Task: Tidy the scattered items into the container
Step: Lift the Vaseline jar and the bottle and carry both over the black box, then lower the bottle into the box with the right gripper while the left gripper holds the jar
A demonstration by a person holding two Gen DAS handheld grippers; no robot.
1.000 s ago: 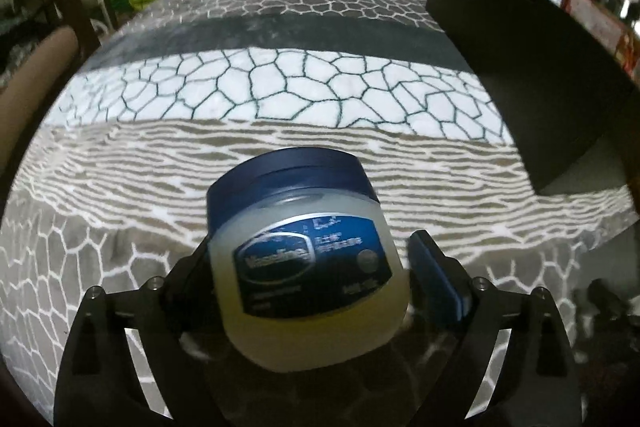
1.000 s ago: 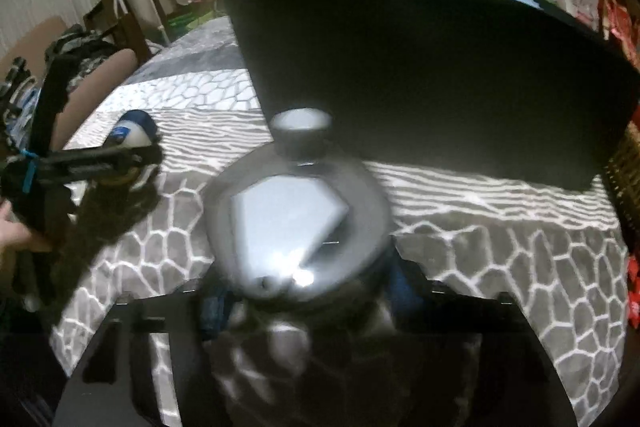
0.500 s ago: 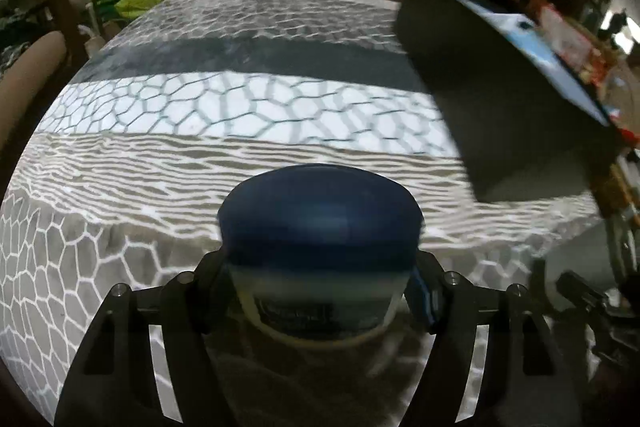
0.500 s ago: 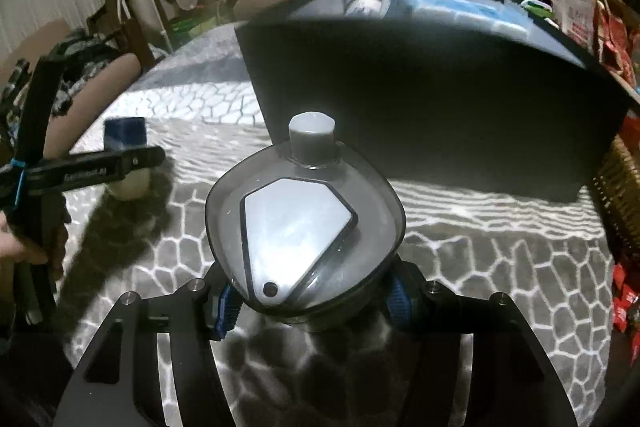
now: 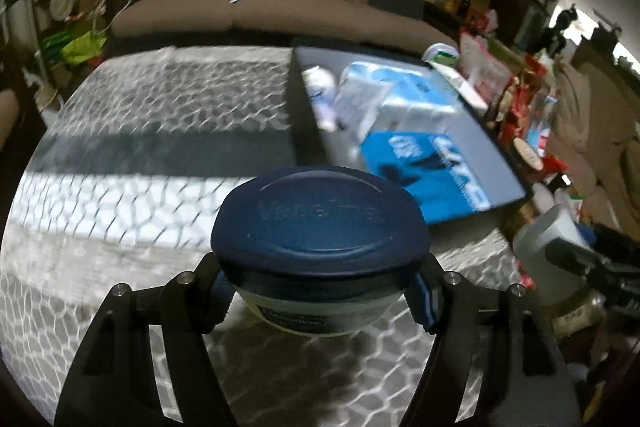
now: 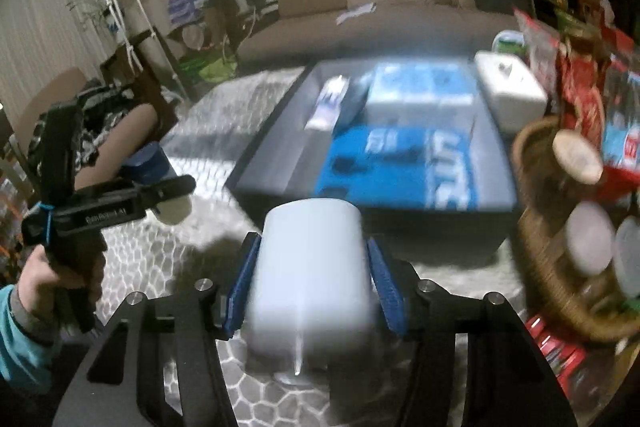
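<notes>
Holding one item in each gripper, above the patterned worktop (image 5: 132, 131).

The Vaseline jar (image 5: 320, 227) is clamped between the fingers of the left gripper (image 5: 322, 293), its blue lid turned to the camera. A pale grey bottle (image 6: 312, 267) is gripped by the right gripper (image 6: 312, 281). The dark container (image 6: 276, 163), where blue boxes (image 6: 400, 167) are lying, is seen just behind both items.

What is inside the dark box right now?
The box holds a blue packet, a pale blue-and-white pack and a tube. Whatever lies beneath them is covered.
</notes>
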